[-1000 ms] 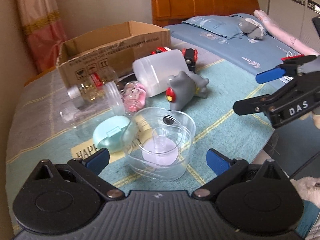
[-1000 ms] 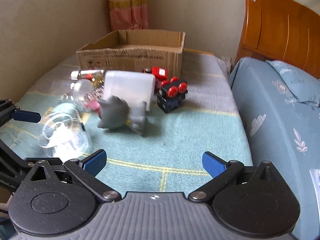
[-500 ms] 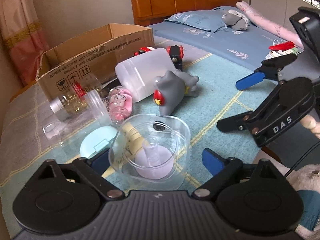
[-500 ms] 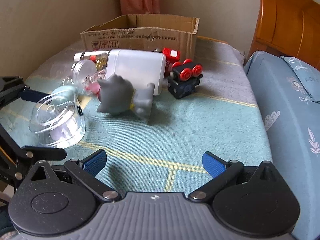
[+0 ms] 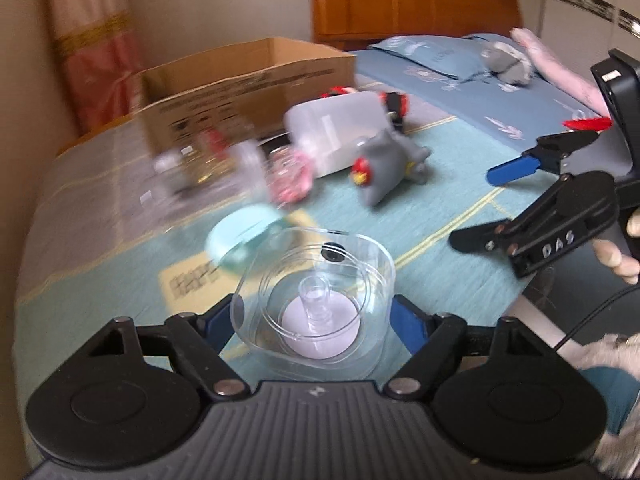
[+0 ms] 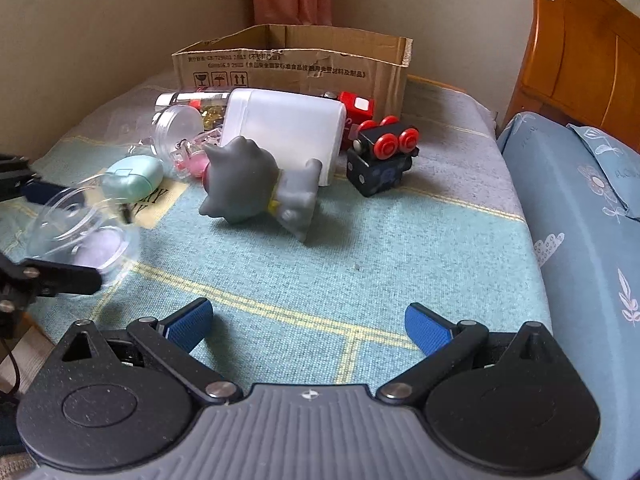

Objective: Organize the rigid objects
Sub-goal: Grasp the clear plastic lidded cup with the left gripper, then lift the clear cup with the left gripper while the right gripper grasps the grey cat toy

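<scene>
- The bench (image 6: 400,248) wears a teal and grey cloth with yellow lines.
- At its far end stands an open cardboard box (image 6: 296,68).
- Before the box lie a white plastic container (image 6: 288,128), a grey toy animal (image 6: 256,188), a black toy train (image 6: 380,160), a mint case (image 6: 134,176) and clear jars (image 6: 178,128).

Home bedroom: wooden headboard (image 6: 580,52) w/ blue floral bedding (image 6: 588,216) and pillow (image 5: 424,58), pink curtain (image 5: 92,52) in corner, beige walls. Household clutter & kids' toys, e.g. gray figure (image 6: 256,188), plus cardboard box (image 6: 296,64) on checked cloth (image 6: 360,248).
</scene>
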A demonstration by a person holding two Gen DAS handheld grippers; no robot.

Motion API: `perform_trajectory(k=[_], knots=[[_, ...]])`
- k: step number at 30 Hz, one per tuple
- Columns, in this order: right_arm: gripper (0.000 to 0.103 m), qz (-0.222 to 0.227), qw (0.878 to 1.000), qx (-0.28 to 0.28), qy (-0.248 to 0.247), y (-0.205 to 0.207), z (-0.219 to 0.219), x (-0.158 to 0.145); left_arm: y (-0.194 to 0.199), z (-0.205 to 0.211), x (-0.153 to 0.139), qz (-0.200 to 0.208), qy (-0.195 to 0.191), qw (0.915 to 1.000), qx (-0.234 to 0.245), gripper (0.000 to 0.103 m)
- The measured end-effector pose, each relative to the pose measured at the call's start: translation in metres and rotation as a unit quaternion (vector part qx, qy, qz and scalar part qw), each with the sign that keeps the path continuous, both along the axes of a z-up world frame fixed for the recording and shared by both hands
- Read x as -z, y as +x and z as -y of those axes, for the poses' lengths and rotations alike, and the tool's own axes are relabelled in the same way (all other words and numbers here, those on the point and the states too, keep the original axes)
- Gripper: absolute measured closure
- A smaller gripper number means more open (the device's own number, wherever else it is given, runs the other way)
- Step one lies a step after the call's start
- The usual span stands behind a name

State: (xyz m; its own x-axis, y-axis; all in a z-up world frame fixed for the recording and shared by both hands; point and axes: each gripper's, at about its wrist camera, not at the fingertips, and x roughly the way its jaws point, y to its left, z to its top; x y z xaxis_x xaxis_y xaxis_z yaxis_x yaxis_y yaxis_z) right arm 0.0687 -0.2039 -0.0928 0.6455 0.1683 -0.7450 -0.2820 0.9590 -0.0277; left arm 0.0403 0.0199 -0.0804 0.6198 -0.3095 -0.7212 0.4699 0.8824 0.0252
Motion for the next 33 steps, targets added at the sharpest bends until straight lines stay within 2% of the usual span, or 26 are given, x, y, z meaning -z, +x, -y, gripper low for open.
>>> perform_trajectory(k=[4,7,10,13,17,19,21,29,33], knots=[[0.000,-0.003,1.000,-0.008,-0.001,0.004,-0.005,0.000,-0.005,-0.023,0.000,0.000,0.000,0.9990,-0.045,0.023],[0.000,-0.004,1.000,-0.014,-0.002,0.007,-0.011,0.000,0.004,-0.036,0.001,0.005,0.005,0.9960,-0.089,0.023],[0.000,-0.006,1.000,-0.017,-0.002,0.008,-0.016,0.000,0.015,-0.045,0.005,-0.002,-0.006,0.9939,-0.110,0.022],[0.000,0.002,1.000,-0.017,0.002,0.007,-0.017,0.001,0.023,-0.048,0.010,-0.021,-0.018,0.9939,-0.106,0.021],[0.000,0.005,1.000,-0.010,0.003,0.007,-0.019,0.002,0.025,-0.048,0.014,-0.012,-0.016,0.9945,-0.103,0.015],[0.000,0.006,1.000,-0.008,0.004,0.008,-0.021,0.002,0.026,-0.051,0.016,-0.014,-0.020,0.9942,-0.105,0.005],[0.000,0.006,1.000,-0.013,0.004,0.011,-0.025,0.002,0.026,-0.049,0.018,-0.018,-0.011,0.9947,-0.100,0.001],[0.000,0.009,1.000,-0.005,0.011,0.034,-0.036,0.002,0.025,-0.049,0.019,-0.011,-0.015,0.9941,-0.107,0.001],[0.000,0.018,0.999,0.005,0.040,0.044,-0.035,-0.003,0.022,-0.048,0.020,0.000,-0.020,0.9928,-0.118,0.001]])
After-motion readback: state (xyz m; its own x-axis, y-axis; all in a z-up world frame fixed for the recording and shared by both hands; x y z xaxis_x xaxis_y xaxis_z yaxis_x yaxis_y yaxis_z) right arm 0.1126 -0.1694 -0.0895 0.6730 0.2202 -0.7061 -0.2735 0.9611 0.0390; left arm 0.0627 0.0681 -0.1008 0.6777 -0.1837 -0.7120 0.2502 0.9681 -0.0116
